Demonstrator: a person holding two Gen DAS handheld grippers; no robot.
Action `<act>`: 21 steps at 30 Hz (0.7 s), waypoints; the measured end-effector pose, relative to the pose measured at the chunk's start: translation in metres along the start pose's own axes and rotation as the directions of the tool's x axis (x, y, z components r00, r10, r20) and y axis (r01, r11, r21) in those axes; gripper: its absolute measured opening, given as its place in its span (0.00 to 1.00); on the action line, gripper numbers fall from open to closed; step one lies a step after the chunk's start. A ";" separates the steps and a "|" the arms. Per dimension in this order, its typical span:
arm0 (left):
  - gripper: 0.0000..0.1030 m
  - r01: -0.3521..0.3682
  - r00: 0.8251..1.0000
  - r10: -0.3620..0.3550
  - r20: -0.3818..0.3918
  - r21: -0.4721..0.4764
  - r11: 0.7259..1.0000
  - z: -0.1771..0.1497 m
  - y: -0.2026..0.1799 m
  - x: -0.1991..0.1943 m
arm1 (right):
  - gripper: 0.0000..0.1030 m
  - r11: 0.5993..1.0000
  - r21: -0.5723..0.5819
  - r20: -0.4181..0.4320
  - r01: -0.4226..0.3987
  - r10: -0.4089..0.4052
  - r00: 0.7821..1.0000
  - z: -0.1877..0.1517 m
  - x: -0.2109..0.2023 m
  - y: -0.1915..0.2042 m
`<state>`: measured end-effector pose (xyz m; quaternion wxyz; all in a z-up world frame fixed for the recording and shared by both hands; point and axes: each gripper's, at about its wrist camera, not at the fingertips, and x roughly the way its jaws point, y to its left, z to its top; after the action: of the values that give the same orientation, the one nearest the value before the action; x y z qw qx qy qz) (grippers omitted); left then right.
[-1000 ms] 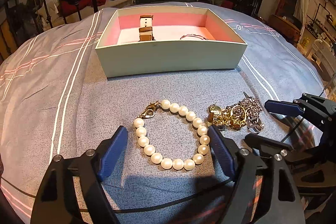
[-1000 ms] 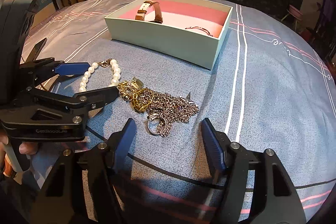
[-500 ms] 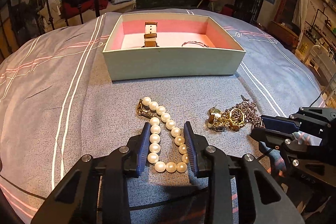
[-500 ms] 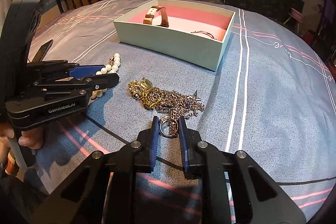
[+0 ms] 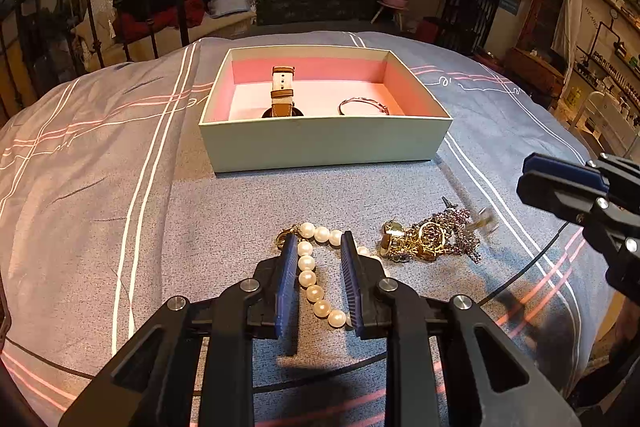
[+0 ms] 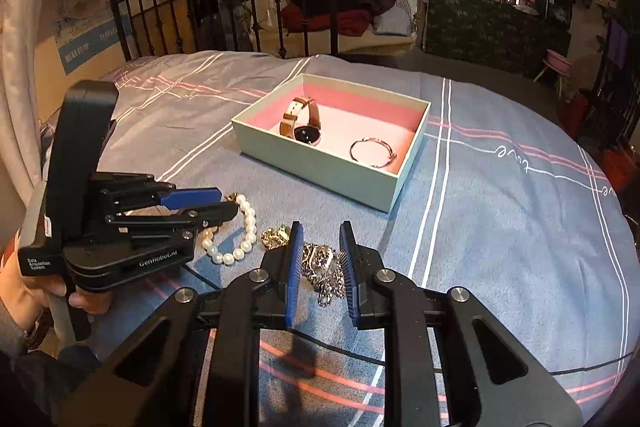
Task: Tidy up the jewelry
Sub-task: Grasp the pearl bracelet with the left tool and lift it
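While the left gripper (image 5: pixel 318 279) is held low over the striped bedspread (image 5: pixel 100 195), its blue pads are drawn in on either side of the pearl bracelet (image 5: pixel 314 285), one strand of pearls running between them; the jaws are narrowed around the strand, and whether the pearls are firmly clamped cannot be told. The bracelet's gold clasp (image 5: pixel 283 237) is seen just past the left pad. Just to the right, a tangled heap of gold and silver chains (image 5: pixel 430 237) is lying on the cloth, close beside the pearls. In the right wrist view the right gripper (image 6: pixel 320 259) is closed in around the silver chain (image 6: pixel 324 273) of that heap, links being caught and bunched between its pads. The right gripper is seen at the right edge of the left view. Farther back, a pale green box (image 5: pixel 324 143) with a pink lining is set on the bedspread, open at the top; inside it a brown-strapped wristwatch (image 6: pixel 302 125) is placed to the left and a thin bangle (image 6: pixel 372 153) to the right, apart from each other.
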<state>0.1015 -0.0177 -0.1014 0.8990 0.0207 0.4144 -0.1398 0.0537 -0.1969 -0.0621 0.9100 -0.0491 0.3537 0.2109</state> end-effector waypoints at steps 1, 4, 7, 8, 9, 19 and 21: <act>0.19 0.000 1.000 0.000 0.001 0.000 1.000 0.000 0.000 -0.001 | 0.19 1.000 -0.004 0.014 0.004 -0.004 1.000 0.003 -0.003 0.000; 0.17 -0.001 1.000 0.001 0.006 0.000 1.000 0.002 0.001 -0.002 | 0.18 0.999 -0.026 0.043 0.021 -0.020 0.999 0.013 -0.008 -0.001; 0.17 -0.001 1.000 0.001 0.009 -0.004 1.000 0.002 0.003 -0.003 | 0.18 0.999 -0.018 0.043 0.029 -0.028 0.999 0.017 -0.004 -0.006; 0.17 0.000 1.000 0.000 0.007 -0.001 1.000 0.001 0.003 -0.003 | 0.18 1.000 -0.008 0.031 0.024 -0.023 0.999 0.015 0.000 -0.008; 0.17 -0.001 1.000 0.001 0.003 0.004 1.000 -0.001 0.003 -0.002 | 0.18 1.000 0.002 0.016 0.021 -0.021 1.000 0.013 0.004 -0.011; 0.37 -0.010 1.000 0.010 -0.021 0.011 1.000 -0.006 0.000 0.005 | 0.18 0.999 0.038 -0.089 -0.006 0.009 0.996 -0.015 0.027 -0.011; 0.40 0.008 0.999 -0.008 -0.043 -0.004 1.000 -0.006 0.002 0.008 | 0.18 0.999 0.037 -0.089 -0.013 0.016 0.996 -0.016 0.027 -0.008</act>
<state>0.1026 -0.0164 -0.1118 0.8894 0.0201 0.4340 -0.1420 0.0656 -0.1986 -0.0924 0.8925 -0.0393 0.3980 0.2086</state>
